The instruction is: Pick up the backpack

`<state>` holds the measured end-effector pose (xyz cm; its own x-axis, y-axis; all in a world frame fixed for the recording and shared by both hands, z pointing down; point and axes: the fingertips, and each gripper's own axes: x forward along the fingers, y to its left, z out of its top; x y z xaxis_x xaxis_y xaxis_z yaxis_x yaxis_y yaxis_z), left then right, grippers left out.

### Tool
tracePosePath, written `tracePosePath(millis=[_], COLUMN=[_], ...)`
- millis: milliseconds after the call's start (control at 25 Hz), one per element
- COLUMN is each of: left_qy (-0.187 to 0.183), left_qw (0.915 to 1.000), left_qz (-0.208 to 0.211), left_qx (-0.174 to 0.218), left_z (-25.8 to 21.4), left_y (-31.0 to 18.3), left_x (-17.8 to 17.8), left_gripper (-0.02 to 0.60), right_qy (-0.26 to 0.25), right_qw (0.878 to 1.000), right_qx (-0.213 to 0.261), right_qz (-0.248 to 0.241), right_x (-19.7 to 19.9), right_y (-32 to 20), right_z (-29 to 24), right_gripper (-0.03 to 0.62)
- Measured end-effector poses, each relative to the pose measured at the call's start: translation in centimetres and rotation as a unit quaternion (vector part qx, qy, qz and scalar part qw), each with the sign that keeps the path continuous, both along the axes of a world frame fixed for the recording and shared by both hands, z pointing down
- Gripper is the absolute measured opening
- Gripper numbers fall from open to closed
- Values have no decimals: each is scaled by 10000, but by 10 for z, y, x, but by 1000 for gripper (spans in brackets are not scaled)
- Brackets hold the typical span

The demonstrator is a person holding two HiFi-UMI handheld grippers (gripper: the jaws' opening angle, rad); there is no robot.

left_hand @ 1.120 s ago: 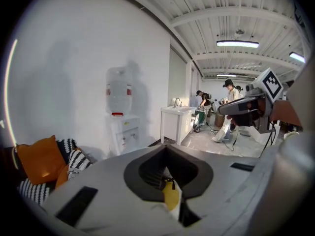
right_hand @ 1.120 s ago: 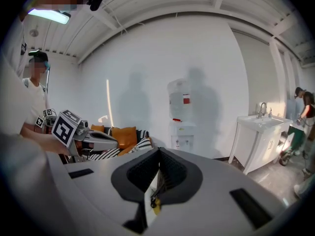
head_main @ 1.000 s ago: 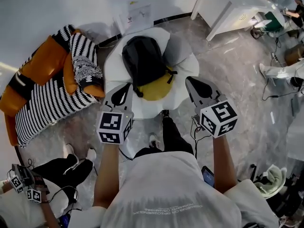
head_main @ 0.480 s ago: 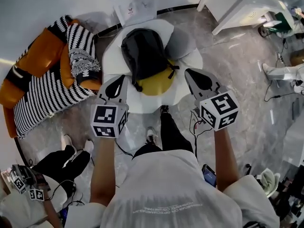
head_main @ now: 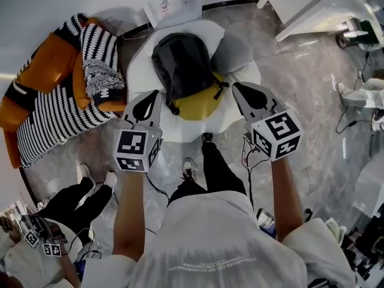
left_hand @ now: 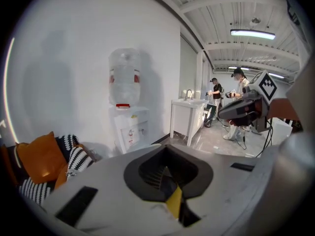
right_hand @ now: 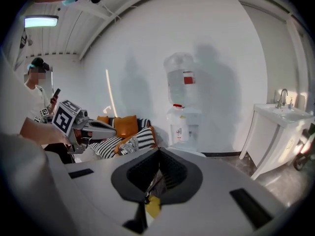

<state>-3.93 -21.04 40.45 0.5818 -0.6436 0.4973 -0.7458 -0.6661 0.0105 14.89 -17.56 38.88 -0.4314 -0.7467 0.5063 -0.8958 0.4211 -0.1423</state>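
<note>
A dark grey backpack lies on a rounded white seat, its lower end resting on a yellow cushion. My left gripper hovers over the seat's front left, just left of the backpack's lower end, jaws shut and empty. My right gripper hovers at the seat's front right, near the cushion's edge, also shut and empty. Neither touches the backpack. In the left gripper view the shut jaws fill the lower half. The right gripper view shows the same.
An orange sofa with striped cushions stands left of the seat. A water dispenser is against the wall behind it, a white cabinet at top right. Cables trail on the floor. Another person sits at lower left.
Both grippers have moved forward and lower towards the seat, and now flank the backpack's lower end more closely. Their jaws have stayed shut.
</note>
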Motion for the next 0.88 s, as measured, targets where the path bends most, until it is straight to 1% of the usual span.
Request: tracePosePath(millis=[240, 560, 680, 880], left_qy=[-77, -83, -55, -85], left_qw=[9995, 9979, 9969, 9939], left_qz=[-233, -478, -519, -588], left_qx=[-214, -430, -581, -928], left_z=[22, 55, 71, 108], left_y=[-30, -69, -77, -87], left_x=[3, 5, 1, -1], left_gripper=[17, 17, 41, 60], right_qy=[60, 36, 19, -27], right_qw=[9999, 9991, 9982, 9963], right_qx=[-60, -344, -518, -786], right_qz=[-138, -232, -296, -346], right_x=[9, 17, 14, 14], right_y=[-36, -74, -83, -102], right_z=[14, 49, 70, 106], right_gripper=[2, 4, 6, 15])
